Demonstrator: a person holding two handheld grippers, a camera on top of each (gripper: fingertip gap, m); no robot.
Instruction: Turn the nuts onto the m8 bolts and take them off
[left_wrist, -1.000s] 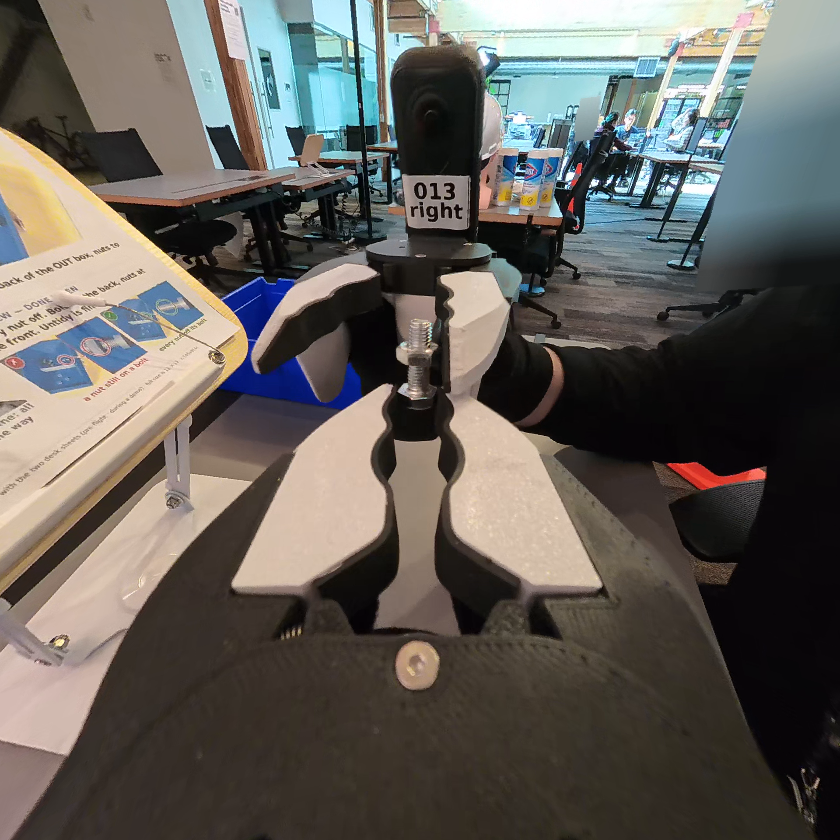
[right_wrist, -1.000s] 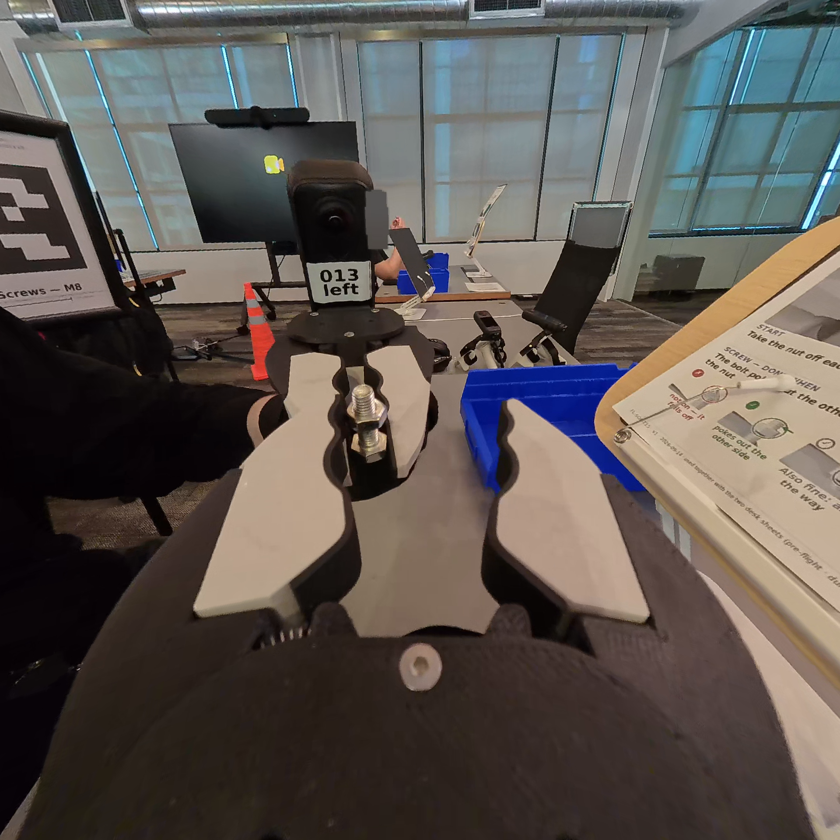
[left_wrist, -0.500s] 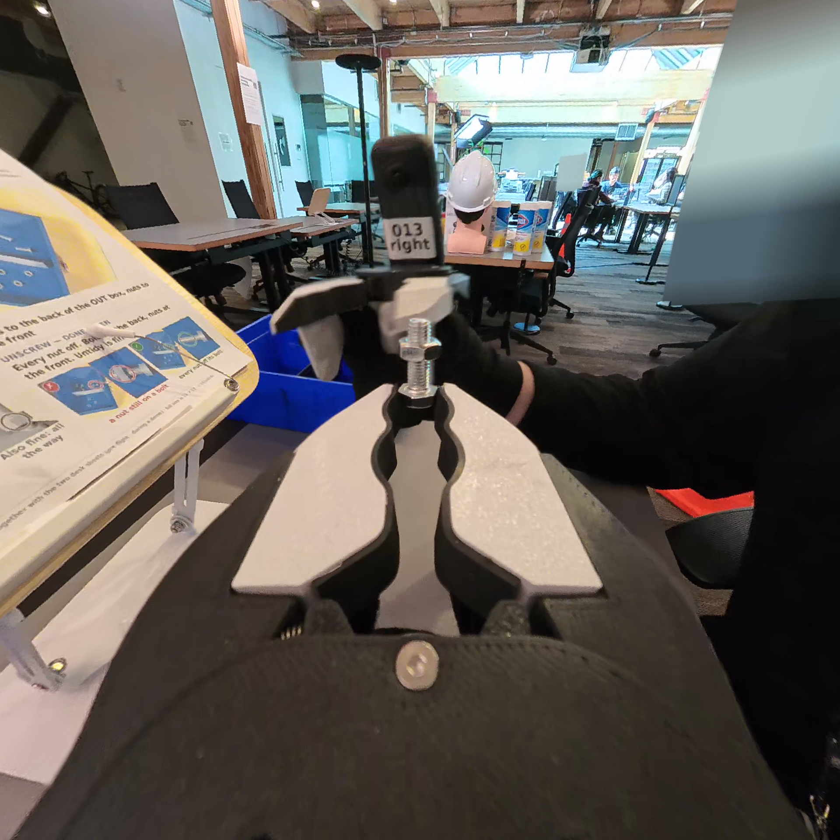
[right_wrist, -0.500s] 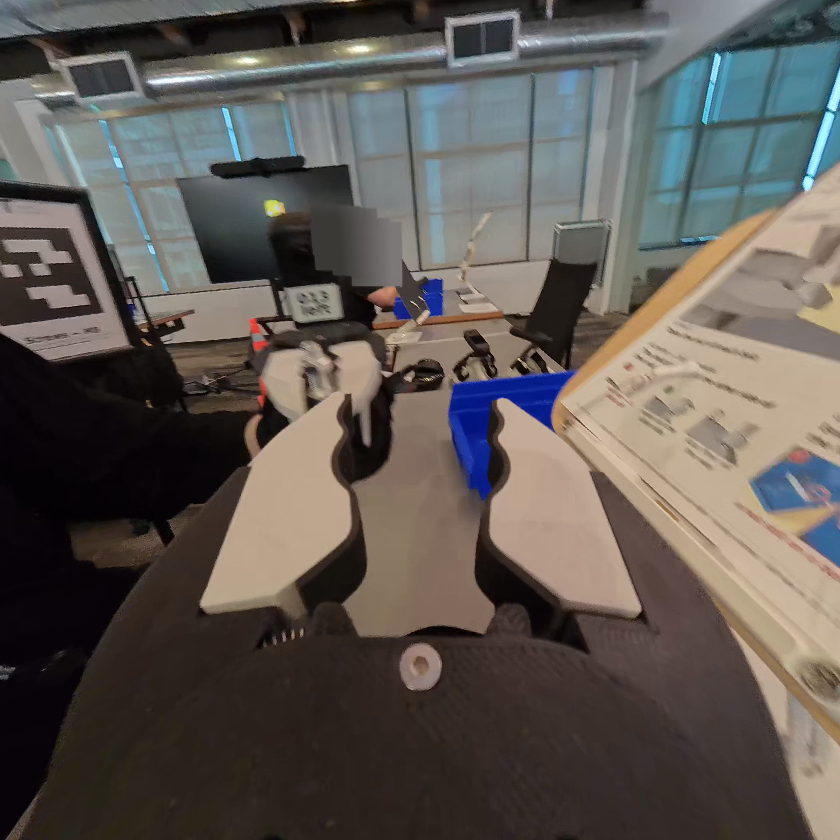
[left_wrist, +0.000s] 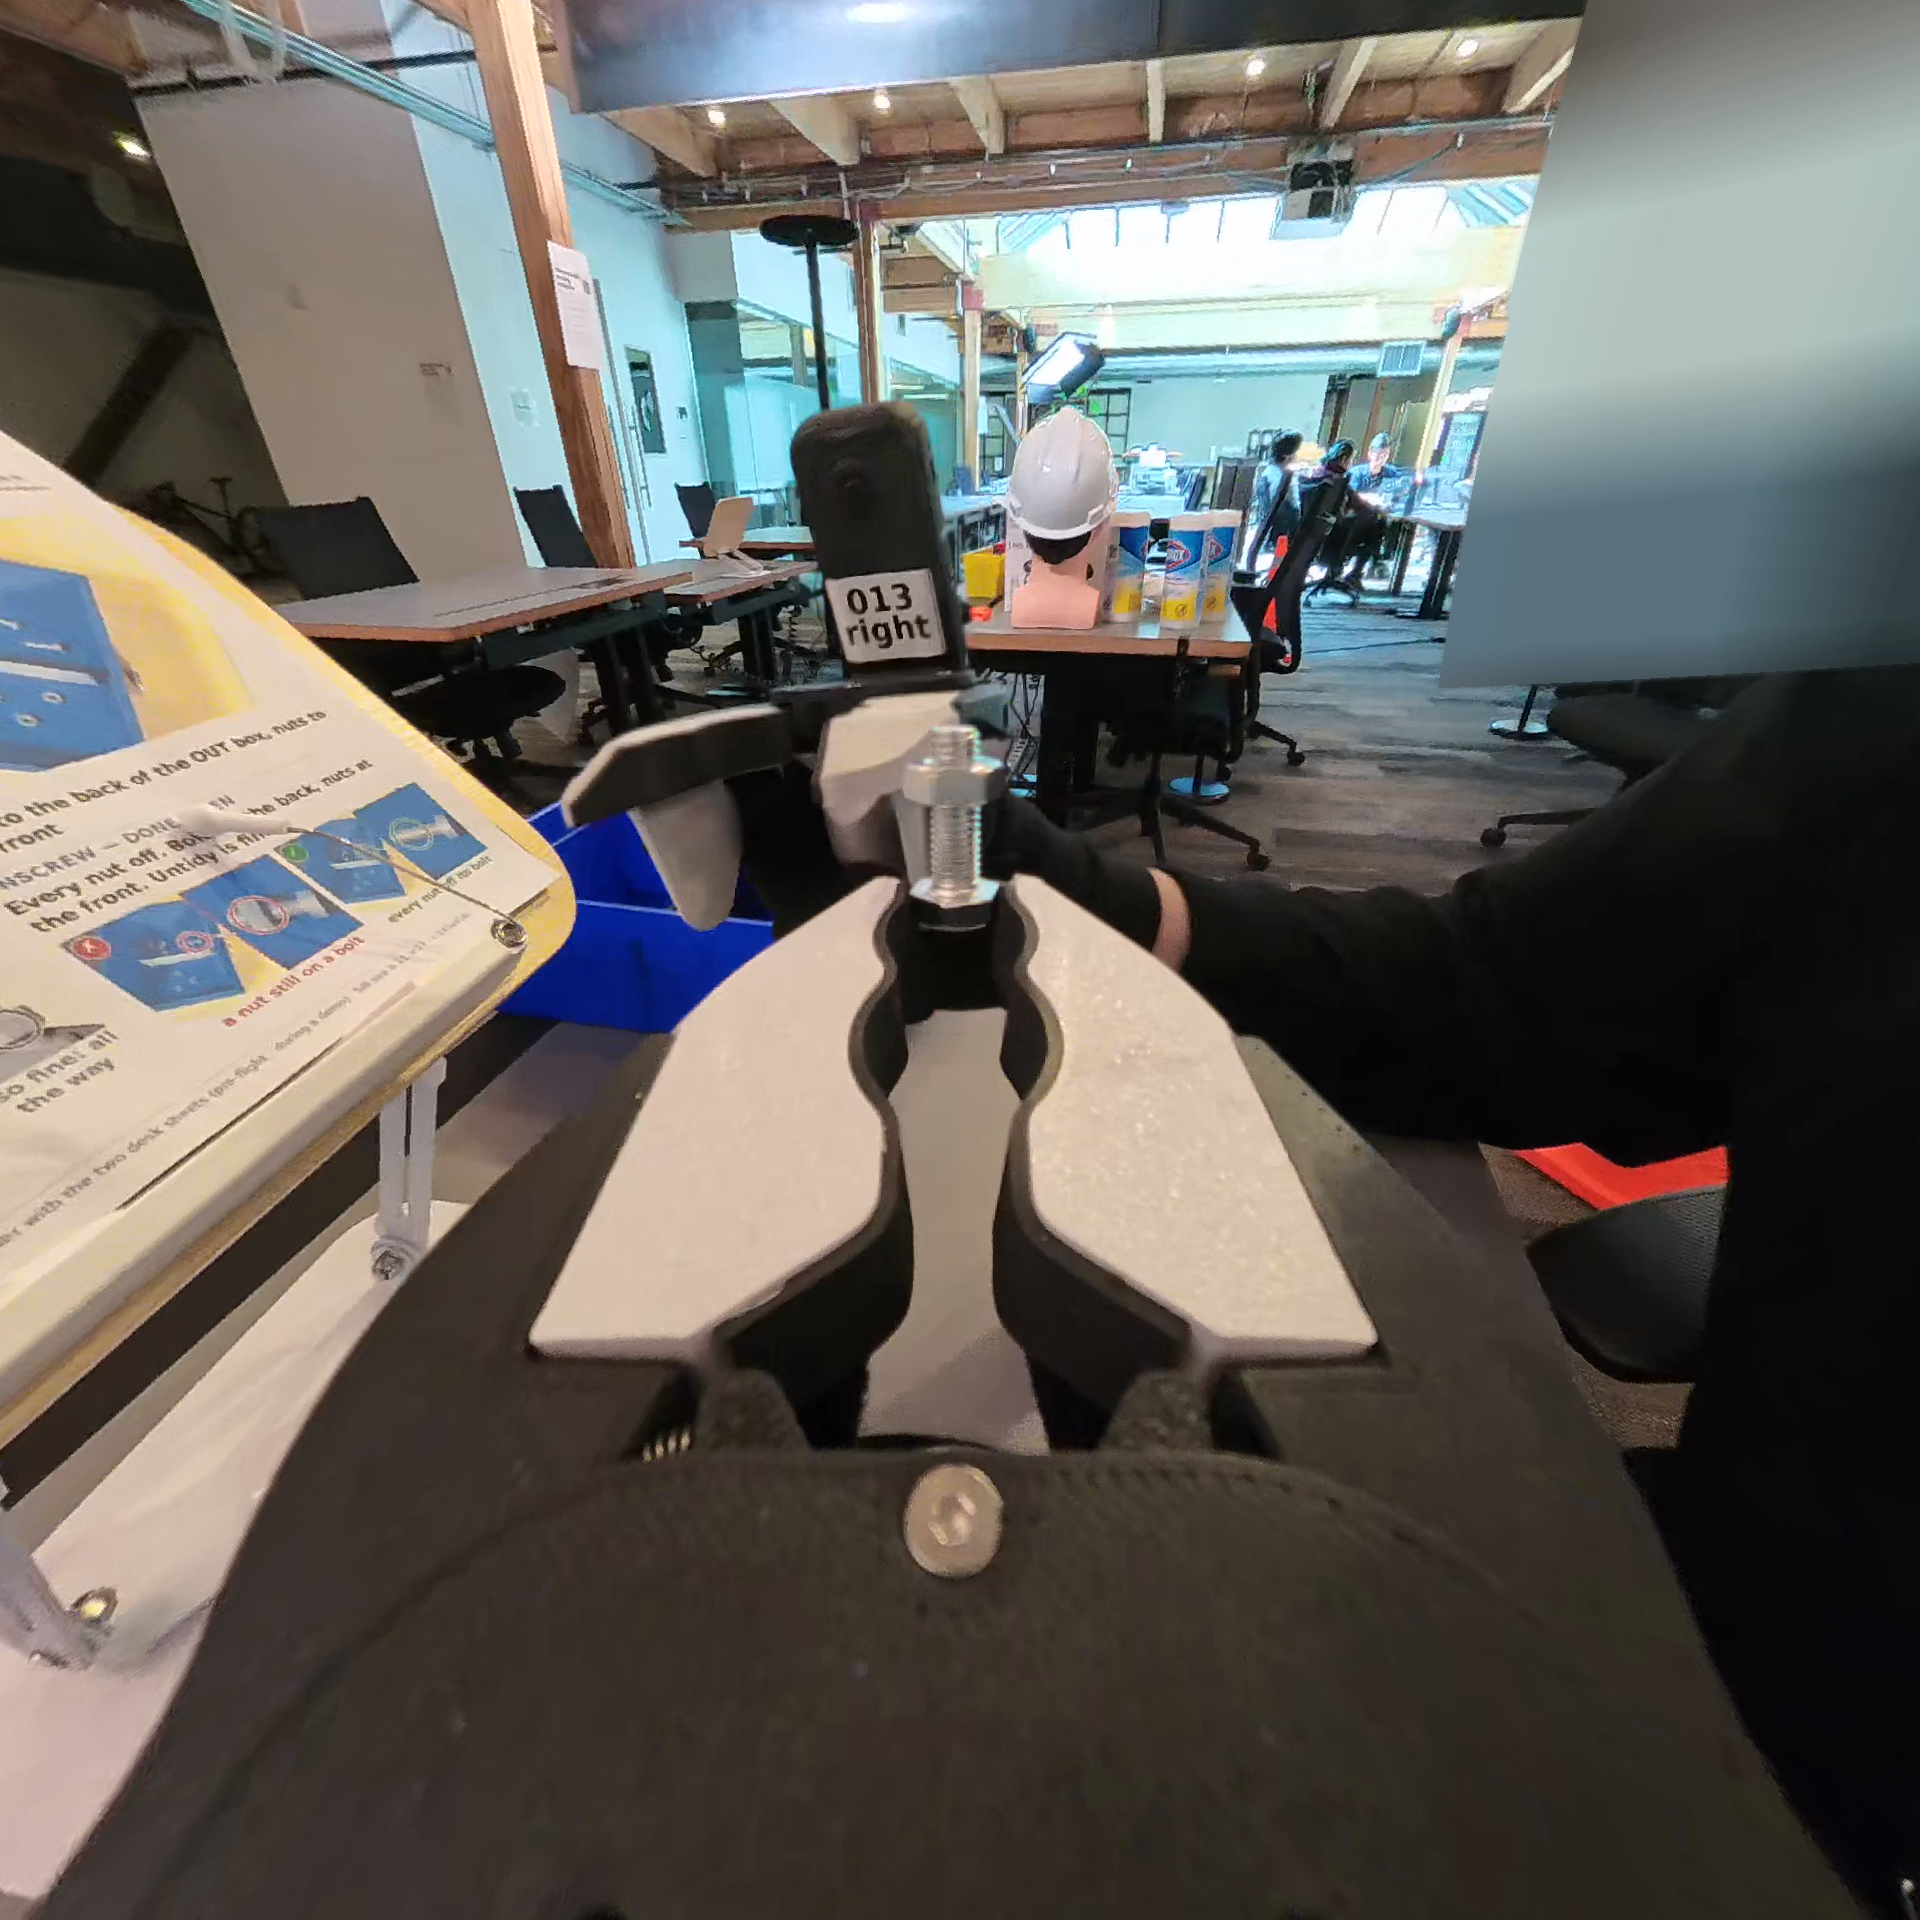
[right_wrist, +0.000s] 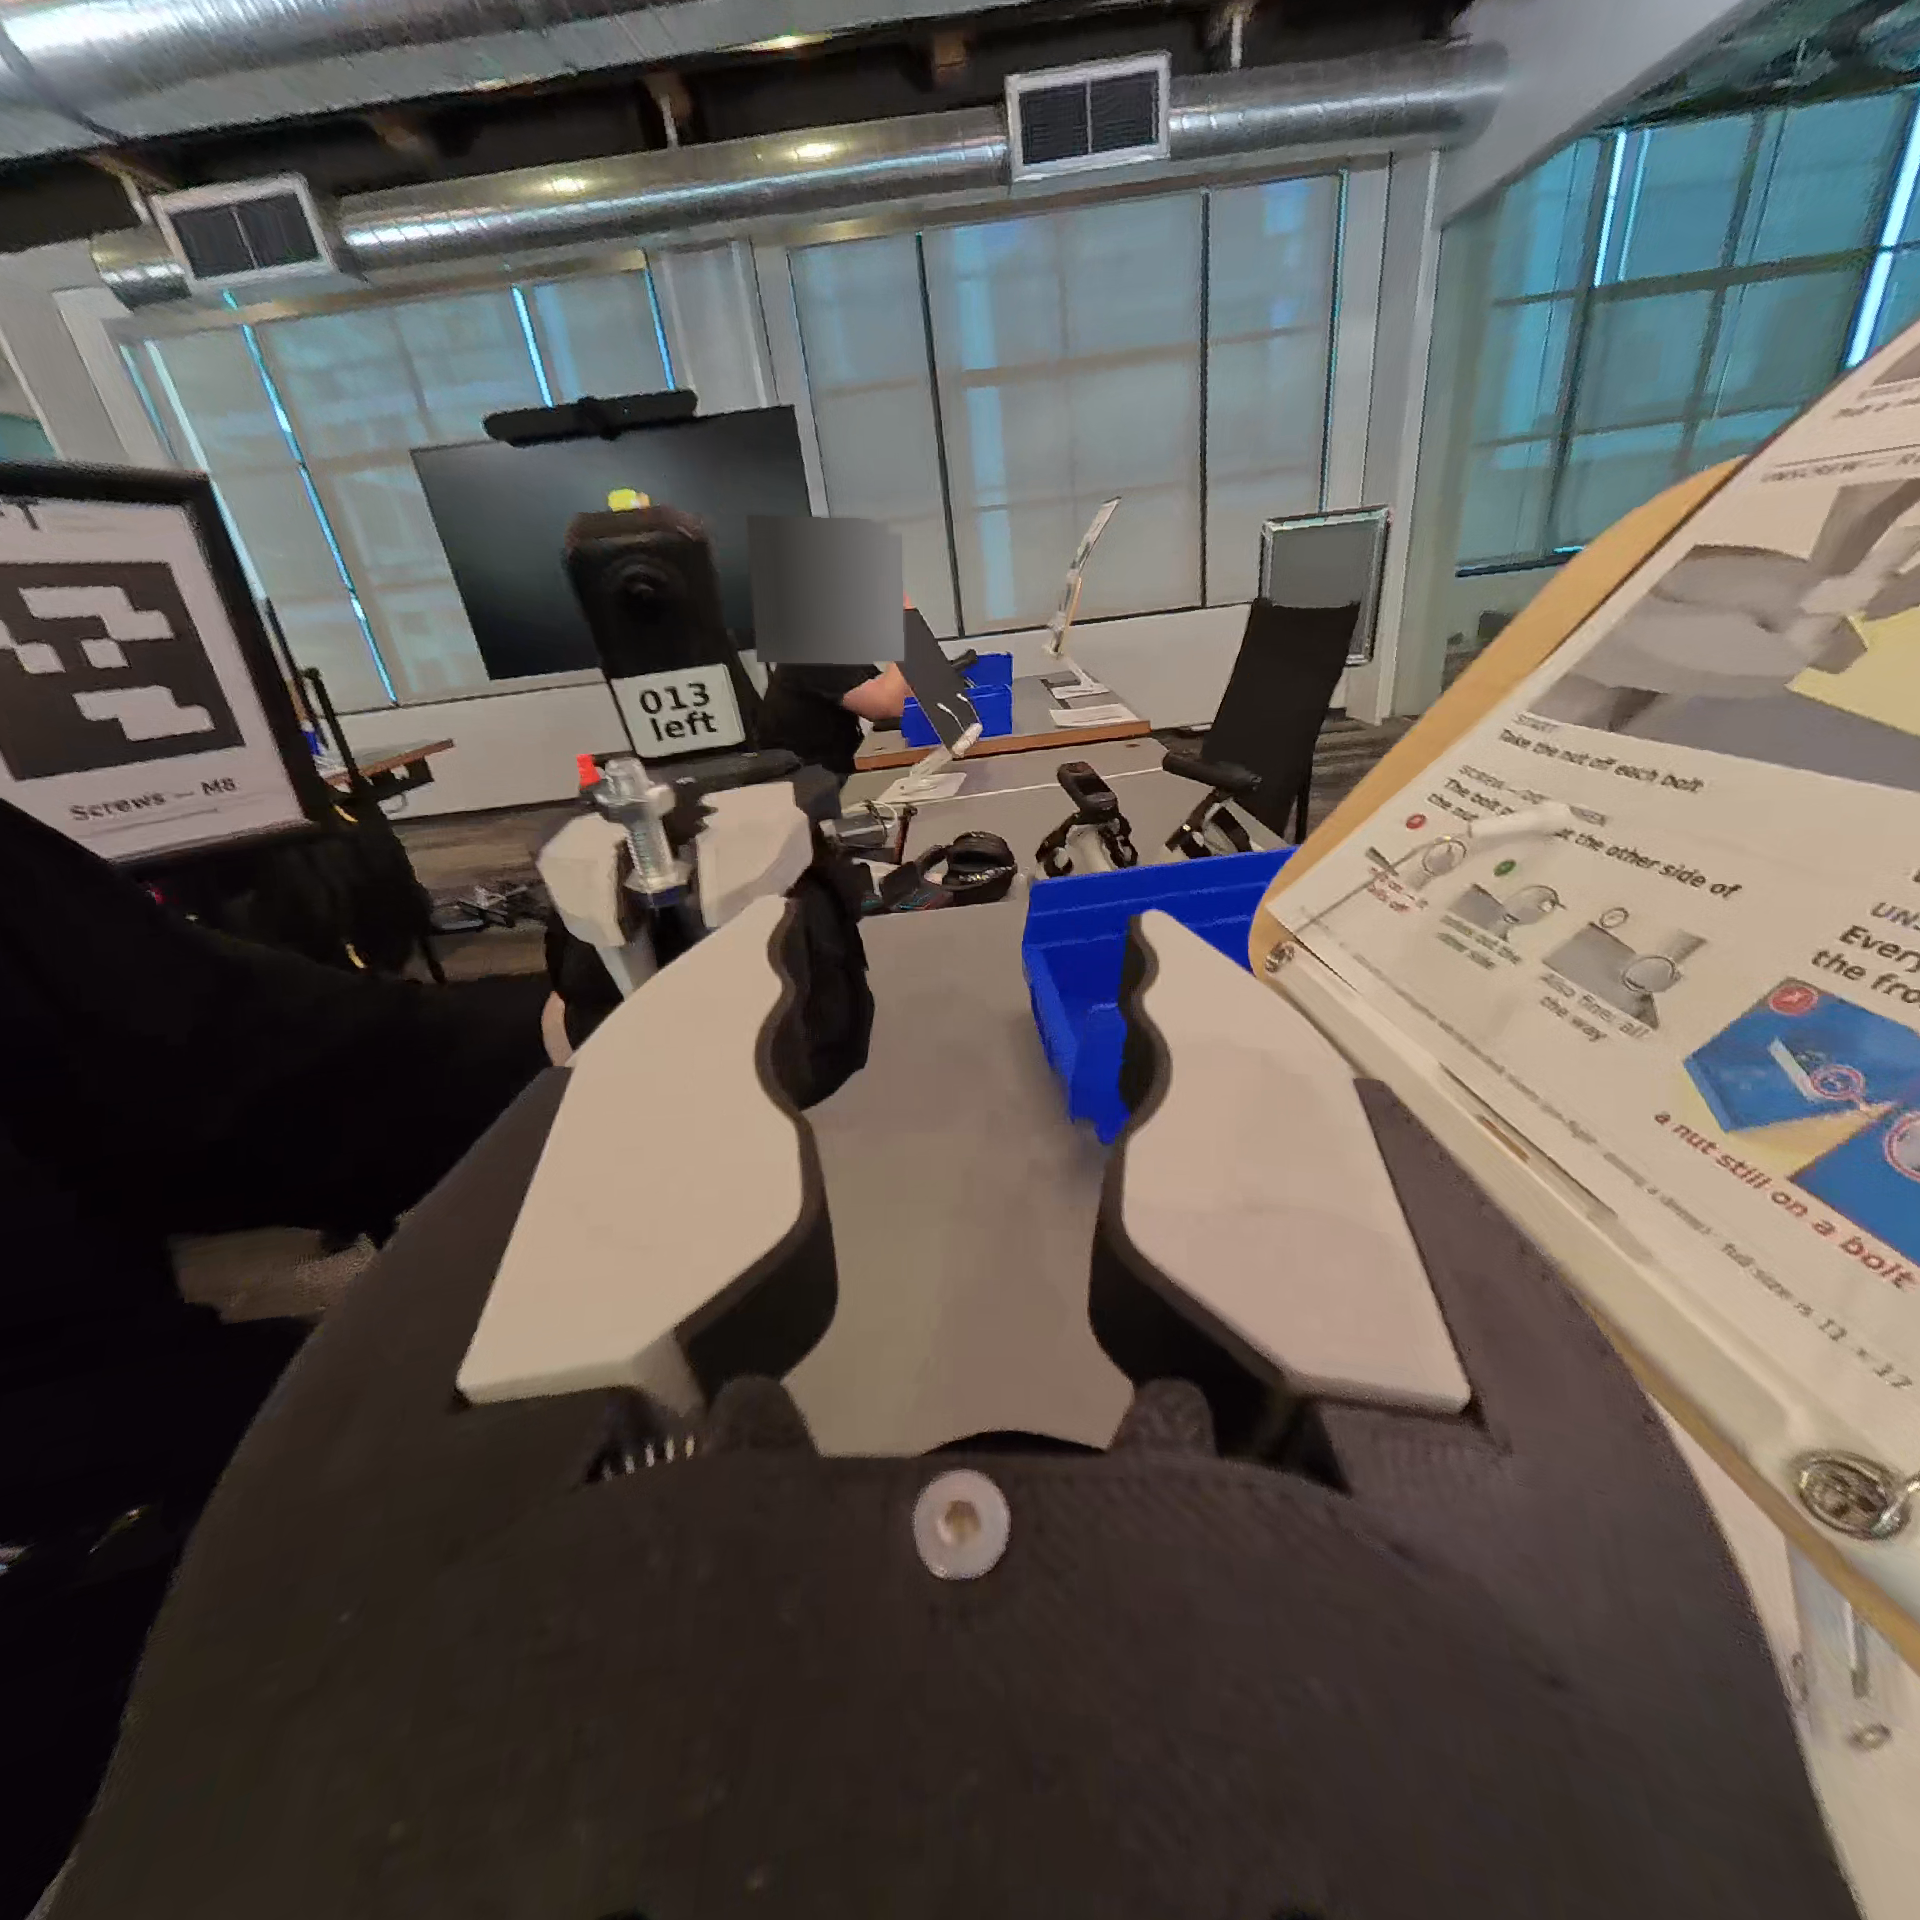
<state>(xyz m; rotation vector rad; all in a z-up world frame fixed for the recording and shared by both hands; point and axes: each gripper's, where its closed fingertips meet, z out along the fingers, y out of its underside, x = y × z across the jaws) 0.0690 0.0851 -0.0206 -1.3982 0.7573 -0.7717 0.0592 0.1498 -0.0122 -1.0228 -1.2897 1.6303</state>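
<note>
At the tips of my left tool (left_wrist: 954, 920), the bolt (left_wrist: 956, 831) stands upright, threaded end up, clamped by its head between the two grey fingers (left_wrist: 1101, 997). The nut (left_wrist: 951, 777) sits near the top of the thread, with only a short stub of thread above it.

My right tool (right_wrist: 966, 987) is spread wide and holds nothing. In the left wrist view it hangs just behind the bolt, rolled to one side, clear of the nut. In its own view the bolt and the left tool stand off to the left, and its fingers frame bare grey bench (right_wrist: 935, 1039) and a corner of the blue bin (right_wrist: 1101, 935).

Step in hand, as I judge it: a re-grip between turns. I cannot tell from this moment alone whether the nut is going on or coming off.

Next move calls for:
1. Bring the right tool back square over the nut, fingers on two opposite flats.
2. Close firmly before turning.
3. Keep the left tool's hold steady so the bolt does not spin with the nut.

Limits of view:
- The bolt head is sunk between the left fingers; pad contact there is mostly hidden.
- The inside of the blue bin is not visible.
- The instruction board (left_wrist: 208, 935) cuts off the near left bench.
</note>
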